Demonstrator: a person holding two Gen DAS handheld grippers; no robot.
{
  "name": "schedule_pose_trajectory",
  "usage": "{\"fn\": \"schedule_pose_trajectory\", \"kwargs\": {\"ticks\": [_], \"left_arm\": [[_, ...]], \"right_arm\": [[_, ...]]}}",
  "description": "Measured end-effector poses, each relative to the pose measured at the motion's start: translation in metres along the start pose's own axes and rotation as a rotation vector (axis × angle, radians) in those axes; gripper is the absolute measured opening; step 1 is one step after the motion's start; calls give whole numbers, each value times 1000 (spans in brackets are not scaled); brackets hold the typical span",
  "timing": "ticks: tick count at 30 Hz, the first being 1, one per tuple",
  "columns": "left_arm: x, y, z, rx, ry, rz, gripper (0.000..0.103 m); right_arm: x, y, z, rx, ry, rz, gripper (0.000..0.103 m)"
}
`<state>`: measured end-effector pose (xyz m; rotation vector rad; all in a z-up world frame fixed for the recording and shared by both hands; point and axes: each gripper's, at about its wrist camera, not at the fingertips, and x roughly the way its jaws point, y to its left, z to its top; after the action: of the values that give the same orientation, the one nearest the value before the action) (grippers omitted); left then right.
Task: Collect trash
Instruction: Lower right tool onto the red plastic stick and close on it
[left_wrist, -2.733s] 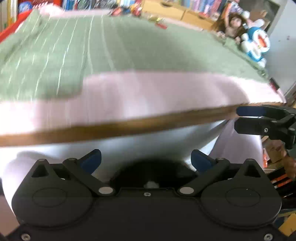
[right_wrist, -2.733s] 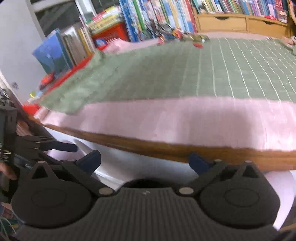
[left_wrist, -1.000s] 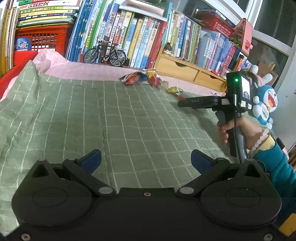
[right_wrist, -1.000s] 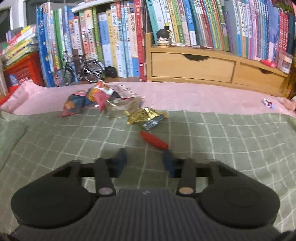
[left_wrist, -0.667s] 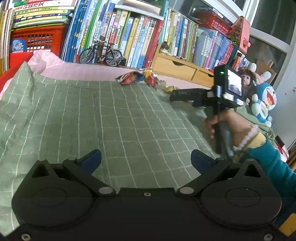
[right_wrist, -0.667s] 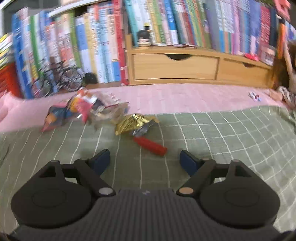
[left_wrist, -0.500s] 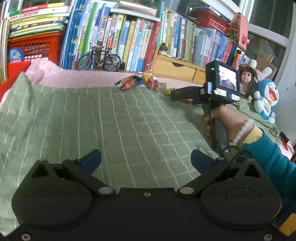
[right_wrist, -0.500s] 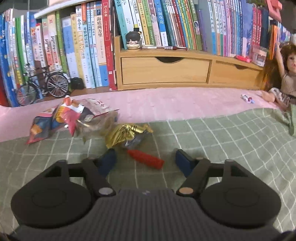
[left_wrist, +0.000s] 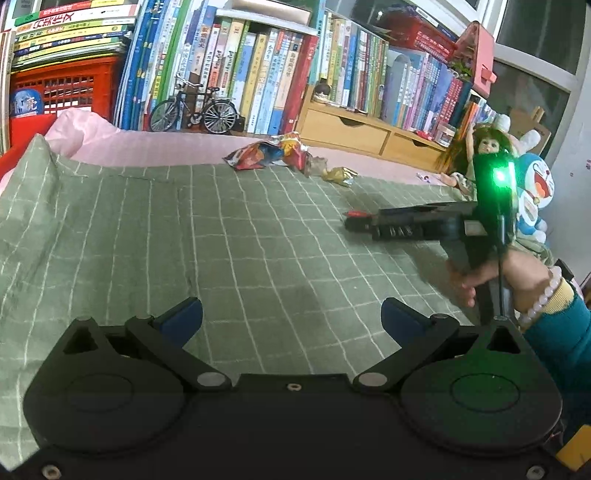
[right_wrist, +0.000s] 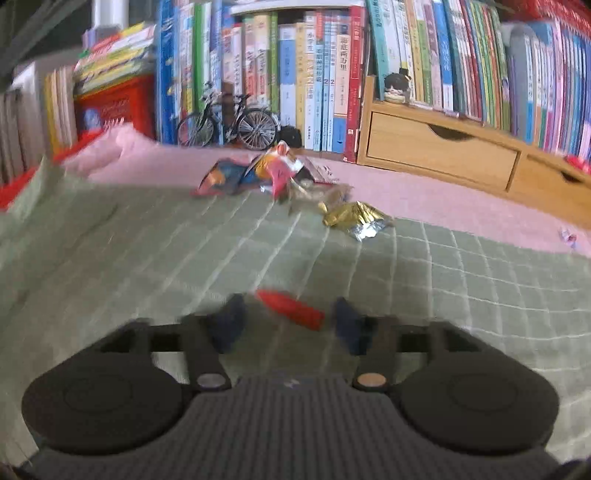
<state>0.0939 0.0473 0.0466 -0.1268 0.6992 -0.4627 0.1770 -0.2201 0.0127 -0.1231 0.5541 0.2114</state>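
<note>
Bookshelves (left_wrist: 258, 74) line the back of the room; below them a pink sheet (left_wrist: 166, 147) shows along the far edge of the bed, the rest covered by a green checked blanket (left_wrist: 184, 240). A model bicycle (left_wrist: 194, 110) stands at the foot of the books, wooden drawers (right_wrist: 443, 151) to its right, and a doll (left_wrist: 484, 147) and a blue plush toy (left_wrist: 535, 192) sit by the bed's right edge.

Against the frames of a second back: we see the right gripper (right_wrist: 286, 321) has pulled away from the shelves and towards the blanket's middle, so the wrapper heap now sits farther ahead of it. In the left wrist view it has dropped lower and lies close over the blanket. The left gripper's (left_wrist: 291, 317) view has hardly shifted.

Trash: a red wrapper (right_wrist: 291, 306) lies on the blanket towards the far edge, just in front of and between the right gripper's blue fingertips (right_wrist: 229, 325), slanted. Neither pad touches it. The jaws are opening, blurred. A gold foil wrapper (right_wrist: 354, 218) lies on the seam of blanket and sheet, and a colourful snack bag (right_wrist: 255, 177) just behind it on the pink strip, with a clear crumpled wrapper (right_wrist: 317, 192) between.

Pose: the right hand (left_wrist: 491, 273) grips the handle from below, bead bracelet and teal sleeve (left_wrist: 561, 332) showing, gripper pointing left across the blanket, nearly level. Left gripper spread wide, nothing between its pads, tipped down over the near blanket.
</note>
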Motion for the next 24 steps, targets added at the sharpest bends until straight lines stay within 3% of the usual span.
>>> {"fn": "schedule_pose_trajectory", "kwargs": {"ticks": [1, 2, 7, 14, 20, 24], "left_arm": [[-1, -2, 0, 8, -1, -1, 103], [-1, -4, -1, 19, -2, -3, 103], [2, -14, 0, 47, 2, -8, 103], [9, -19, -2, 54, 19, -29, 103], [12, -12, -8, 44, 37, -13, 103], [15, -6, -11, 12, 48, -20, 103]], "right_arm": [[-4, 0, -3, -3, 1, -26, 94], [-7, 1, -5, 1, 3, -45, 95], [-14, 4, -12, 128, 8, -106, 95], [11, 38, 8, 179, 17, -224, 91], [20, 37, 13, 311, 5, -335, 70], [17, 47, 12, 308, 2, -357, 61]]}}
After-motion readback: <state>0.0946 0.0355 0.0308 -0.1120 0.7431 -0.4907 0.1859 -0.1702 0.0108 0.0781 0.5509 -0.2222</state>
